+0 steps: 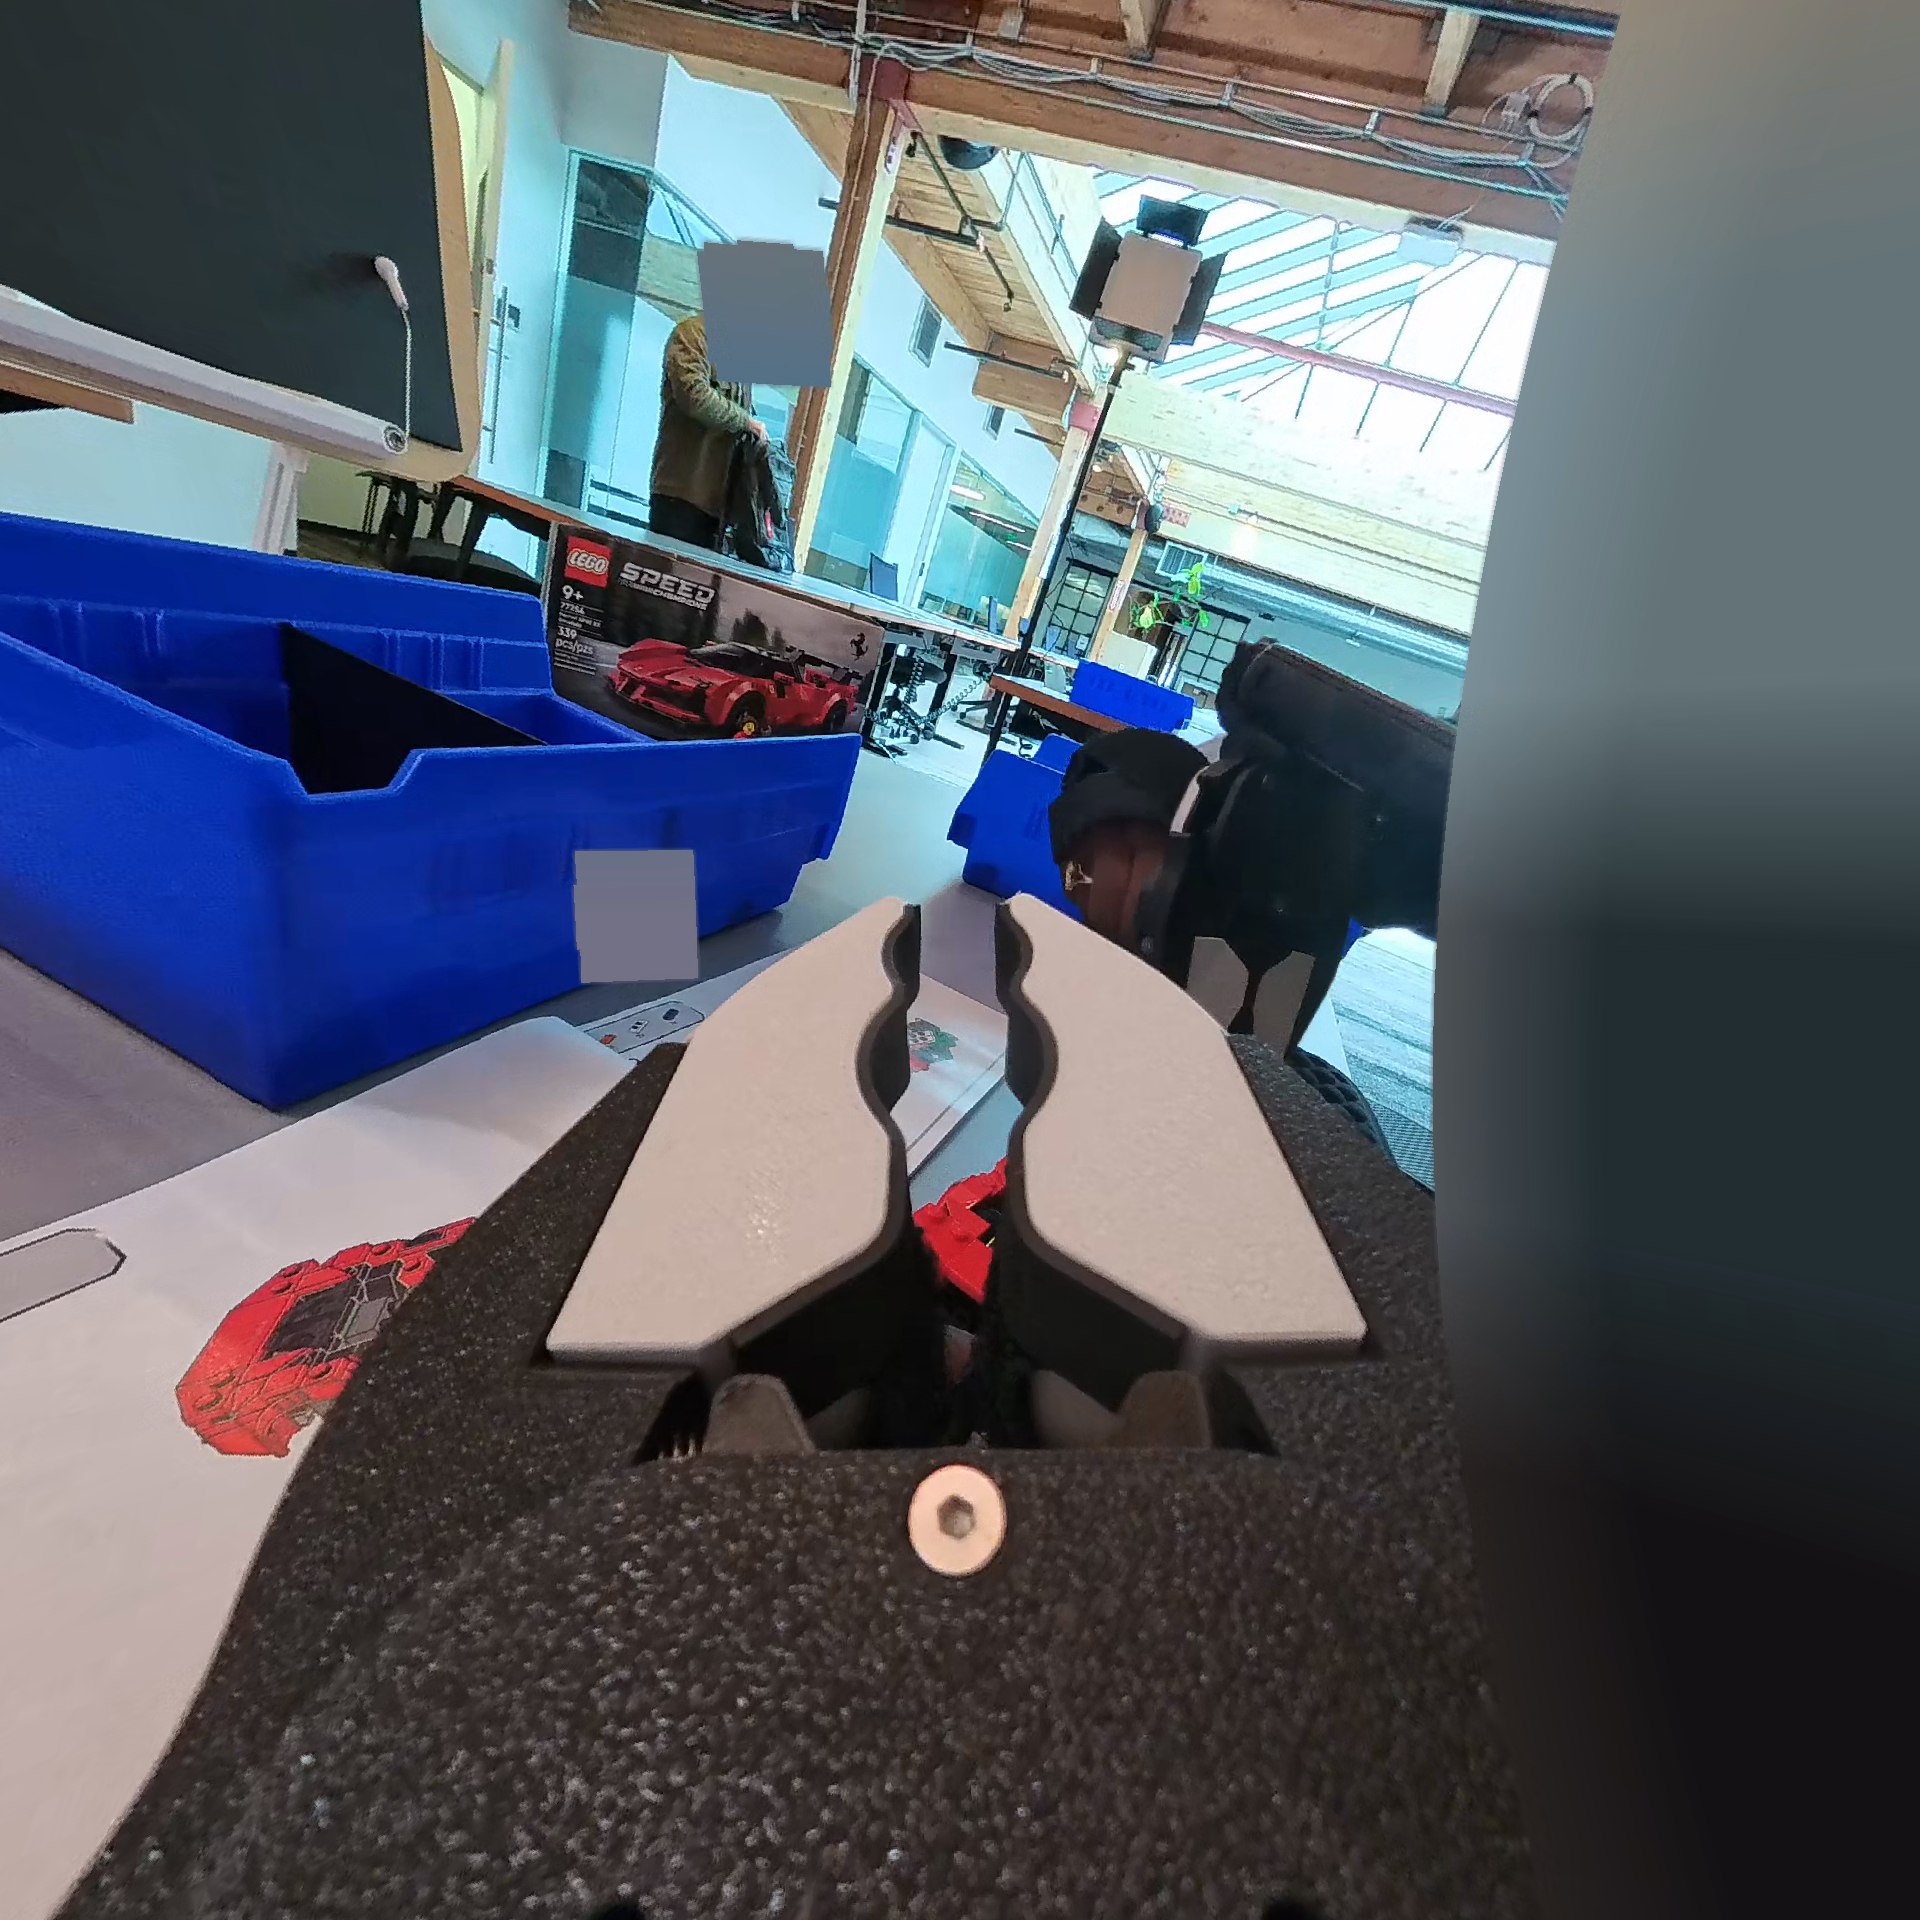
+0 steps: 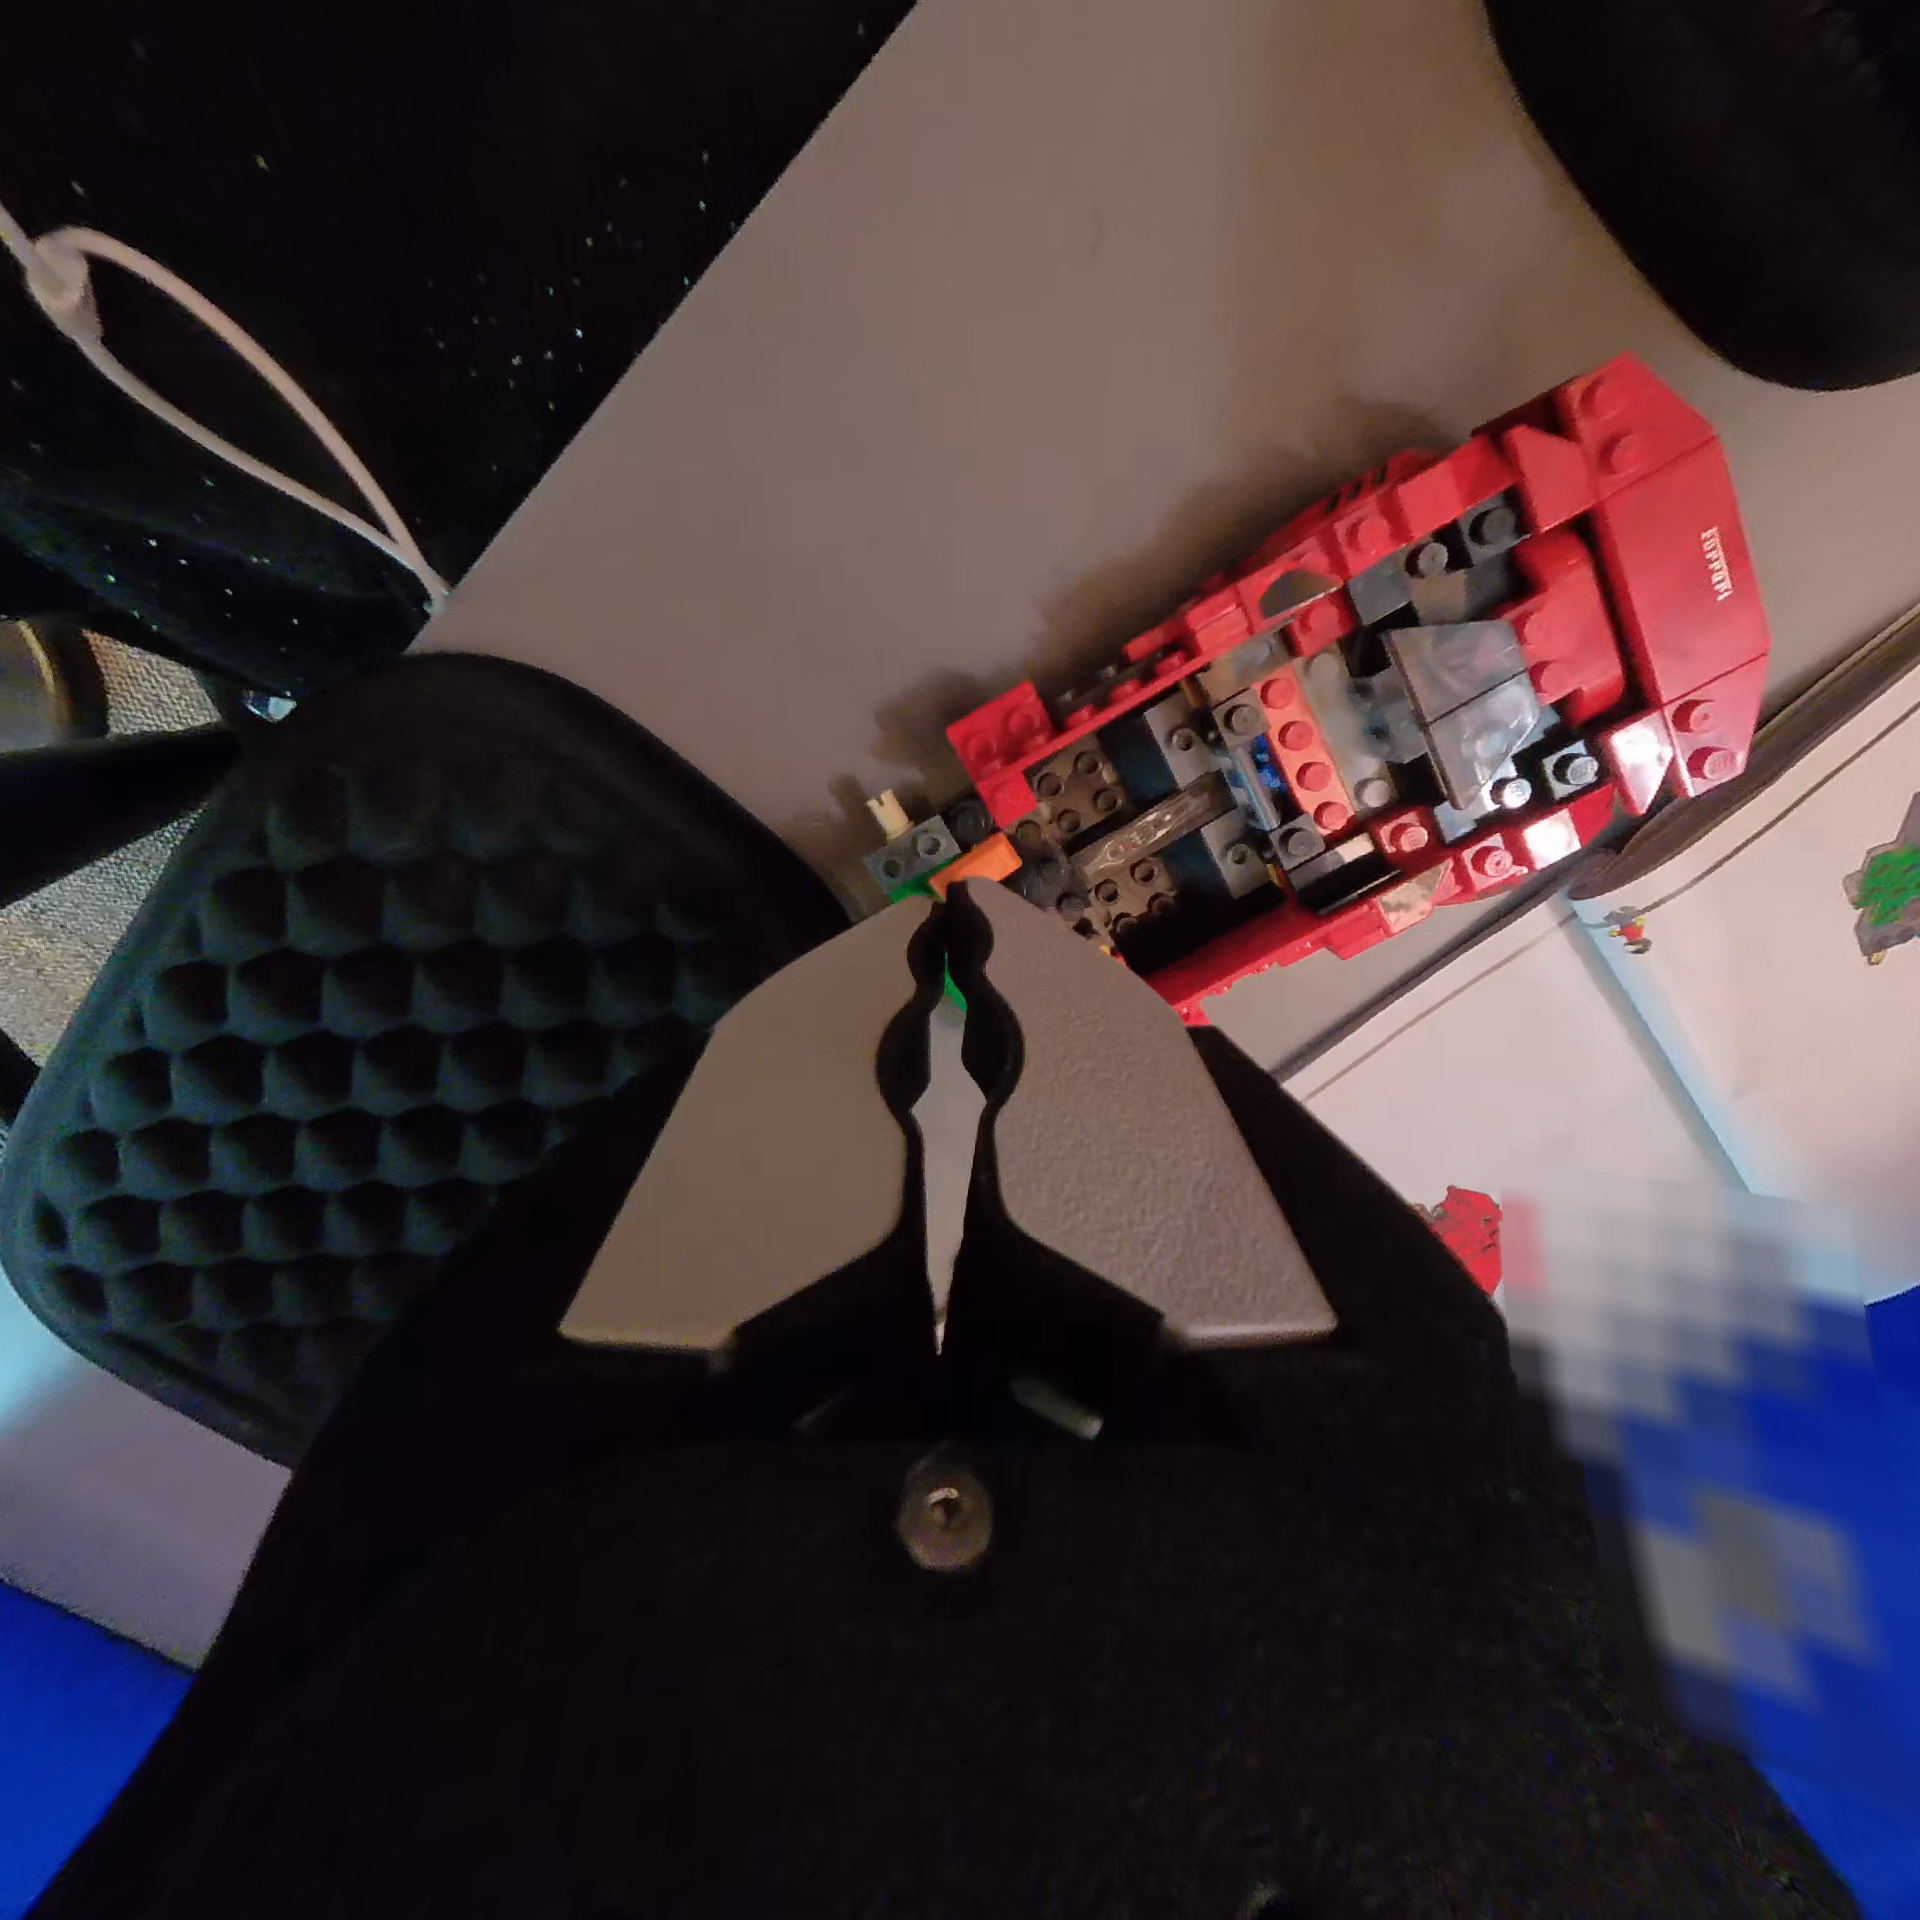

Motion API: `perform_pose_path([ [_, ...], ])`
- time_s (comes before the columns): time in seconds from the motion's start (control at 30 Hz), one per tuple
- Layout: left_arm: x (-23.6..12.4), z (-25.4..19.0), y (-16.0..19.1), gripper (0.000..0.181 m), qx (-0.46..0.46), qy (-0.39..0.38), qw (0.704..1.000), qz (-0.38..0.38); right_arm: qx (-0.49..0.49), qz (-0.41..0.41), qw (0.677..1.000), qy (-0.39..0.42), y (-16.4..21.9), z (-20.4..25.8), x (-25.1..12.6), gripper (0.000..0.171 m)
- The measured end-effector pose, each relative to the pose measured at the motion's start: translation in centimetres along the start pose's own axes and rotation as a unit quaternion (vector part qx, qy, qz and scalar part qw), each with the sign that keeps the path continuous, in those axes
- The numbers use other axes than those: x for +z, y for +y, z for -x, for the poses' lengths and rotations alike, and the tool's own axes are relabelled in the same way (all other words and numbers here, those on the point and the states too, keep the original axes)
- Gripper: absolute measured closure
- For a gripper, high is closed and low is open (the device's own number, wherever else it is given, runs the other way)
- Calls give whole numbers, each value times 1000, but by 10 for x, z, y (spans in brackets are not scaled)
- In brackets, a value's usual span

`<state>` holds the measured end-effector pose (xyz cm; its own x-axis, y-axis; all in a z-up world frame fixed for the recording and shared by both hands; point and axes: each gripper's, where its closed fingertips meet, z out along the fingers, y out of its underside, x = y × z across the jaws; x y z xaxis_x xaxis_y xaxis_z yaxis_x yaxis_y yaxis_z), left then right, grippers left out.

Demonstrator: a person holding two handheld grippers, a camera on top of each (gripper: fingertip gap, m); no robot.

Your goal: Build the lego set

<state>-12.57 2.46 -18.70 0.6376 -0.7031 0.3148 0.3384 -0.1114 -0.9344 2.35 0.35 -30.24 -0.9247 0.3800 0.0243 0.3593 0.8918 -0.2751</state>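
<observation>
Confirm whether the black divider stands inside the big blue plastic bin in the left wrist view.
Yes: a black divider stands upright inside the big blue plastic bin, splitting it into compartments.

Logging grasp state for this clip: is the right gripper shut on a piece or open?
Shut. The right gripper has its fingertips nearly touching, pinching a small green piece beside the red car.

Half-built red lego car (image 2: 1382, 707) lies on the table, studs and dark interior exposed.
</observation>
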Motion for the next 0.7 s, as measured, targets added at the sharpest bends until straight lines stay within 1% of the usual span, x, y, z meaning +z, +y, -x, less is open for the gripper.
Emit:
perform_pose_path([
  [0.37,0,1,0,168,-3,-1,1000,1,4,-13,1000,7,-5,-1,2,171],
  [0.53,0,1,0,168,-2,-1,1000,1,17,-4,1000,10,4,-3,1,171],
  [0.7,0,1,0,168,-4,-1,1000,0,17,-14,1000,8,0,-2,3,171],
])
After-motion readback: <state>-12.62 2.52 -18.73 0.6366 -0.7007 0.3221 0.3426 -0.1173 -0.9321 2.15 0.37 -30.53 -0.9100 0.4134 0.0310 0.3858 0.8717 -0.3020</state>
